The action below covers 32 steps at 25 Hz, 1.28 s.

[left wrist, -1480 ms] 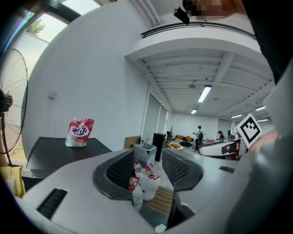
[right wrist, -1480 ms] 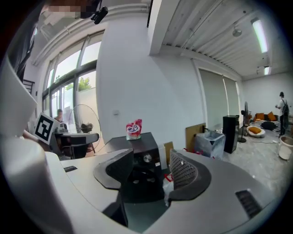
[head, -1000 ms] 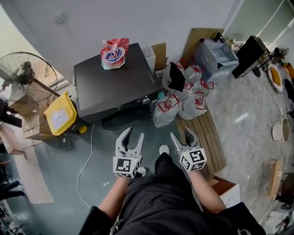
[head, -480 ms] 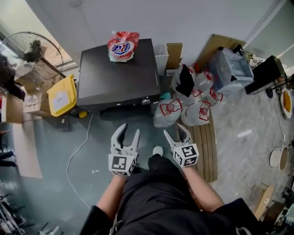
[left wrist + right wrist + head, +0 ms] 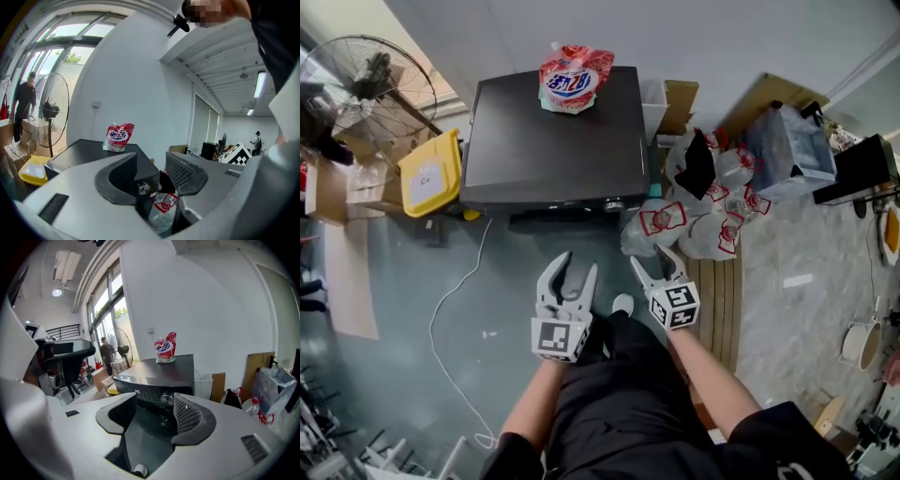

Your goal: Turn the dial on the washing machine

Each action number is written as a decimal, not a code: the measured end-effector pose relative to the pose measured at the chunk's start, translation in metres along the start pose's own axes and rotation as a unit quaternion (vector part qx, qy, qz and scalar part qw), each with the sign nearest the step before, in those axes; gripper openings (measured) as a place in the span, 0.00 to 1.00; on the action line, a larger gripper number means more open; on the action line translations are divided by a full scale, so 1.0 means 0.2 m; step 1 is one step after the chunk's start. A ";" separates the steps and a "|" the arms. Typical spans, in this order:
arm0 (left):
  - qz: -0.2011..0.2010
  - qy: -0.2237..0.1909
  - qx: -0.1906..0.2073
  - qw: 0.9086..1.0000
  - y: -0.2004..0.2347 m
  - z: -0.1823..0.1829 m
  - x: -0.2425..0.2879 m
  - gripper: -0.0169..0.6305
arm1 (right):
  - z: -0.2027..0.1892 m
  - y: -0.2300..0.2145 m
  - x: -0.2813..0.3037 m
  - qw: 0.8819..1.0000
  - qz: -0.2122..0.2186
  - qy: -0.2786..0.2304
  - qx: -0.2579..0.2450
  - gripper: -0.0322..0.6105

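The black washing machine (image 5: 553,136) stands ahead of me, against the white wall. Its round silver dial (image 5: 614,204) sits at the right end of the front panel. A red and white detergent pouch (image 5: 574,79) rests on the lid near the wall. My left gripper (image 5: 577,264) and right gripper (image 5: 652,260) hover over the floor well short of the machine, both open and empty. In the left gripper view the dial (image 5: 143,188) shows between the jaws of the left gripper (image 5: 151,164). In the right gripper view the dial (image 5: 167,399) lies just left of the right jaw of the right gripper (image 5: 154,404).
A yellow bin (image 5: 429,173) and a standing fan (image 5: 366,84) are left of the machine. Tied plastic bags (image 5: 694,220), a wooden pallet (image 5: 719,300) and a grey crate (image 5: 792,150) crowd the right. A white cable (image 5: 455,309) trails across the floor.
The view has swung so the machine now sits squarer ahead and slightly higher in frame. Both grippers stay open and side by side; the right one has edged left.
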<state>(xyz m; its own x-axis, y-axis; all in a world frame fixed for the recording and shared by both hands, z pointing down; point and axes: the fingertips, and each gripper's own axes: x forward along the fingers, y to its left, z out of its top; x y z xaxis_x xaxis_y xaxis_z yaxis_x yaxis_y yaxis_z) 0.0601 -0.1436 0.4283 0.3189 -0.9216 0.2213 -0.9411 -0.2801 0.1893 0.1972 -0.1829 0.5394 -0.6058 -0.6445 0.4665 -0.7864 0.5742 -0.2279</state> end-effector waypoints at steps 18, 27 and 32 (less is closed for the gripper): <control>-0.003 0.006 -0.028 1.000 0.23 -0.29 0.24 0.29 | -0.19 -0.11 0.71 0.999 -0.054 -0.010 -0.002 0.41; -0.009 0.012 -0.025 1.000 0.29 -0.35 0.36 0.29 | -0.33 -0.19 0.89 0.996 -0.085 0.006 0.010 0.42; -0.022 0.017 -0.026 0.999 0.31 -0.39 0.39 0.29 | -0.33 -0.20 0.96 0.995 -0.098 -0.002 0.013 0.44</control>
<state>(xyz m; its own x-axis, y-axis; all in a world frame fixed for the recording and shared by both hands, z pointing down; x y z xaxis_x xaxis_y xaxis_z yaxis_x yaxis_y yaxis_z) 0.0351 -0.2115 0.5320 0.3636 -0.8989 0.2444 -0.9194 -0.3041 0.2492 0.1203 -0.2958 0.6932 -0.4413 -0.7445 0.5009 -0.8920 0.4248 -0.1545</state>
